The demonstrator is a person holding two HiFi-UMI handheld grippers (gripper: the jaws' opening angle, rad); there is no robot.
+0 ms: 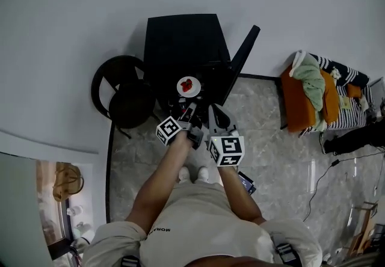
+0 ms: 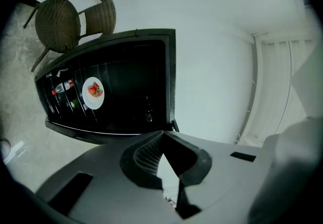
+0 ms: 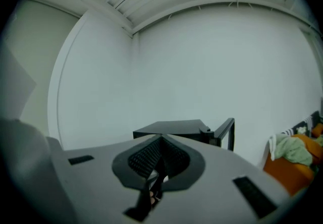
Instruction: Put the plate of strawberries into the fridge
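The white plate of strawberries (image 1: 188, 86) lies on a wire shelf inside the black mini fridge (image 1: 183, 37), whose door (image 1: 243, 58) stands open to the right. In the left gripper view the plate (image 2: 93, 92) shows far off inside the dark fridge (image 2: 126, 81). My left gripper (image 1: 190, 110) hangs just in front of the fridge, below the plate, shut and empty. Beside it my right gripper (image 1: 215, 114) is also shut, with nothing between its jaws. In their own views the left gripper (image 2: 162, 134) and the right gripper (image 3: 161, 138) have their tips meeting.
A dark wicker chair (image 1: 123, 94) stands left of the fridge, close to it. Bottles (image 2: 63, 87) sit inside the fridge next to the plate. An orange bench with clothes (image 1: 319, 94) is at the right wall. The person's feet (image 1: 194, 174) are on the marble floor.
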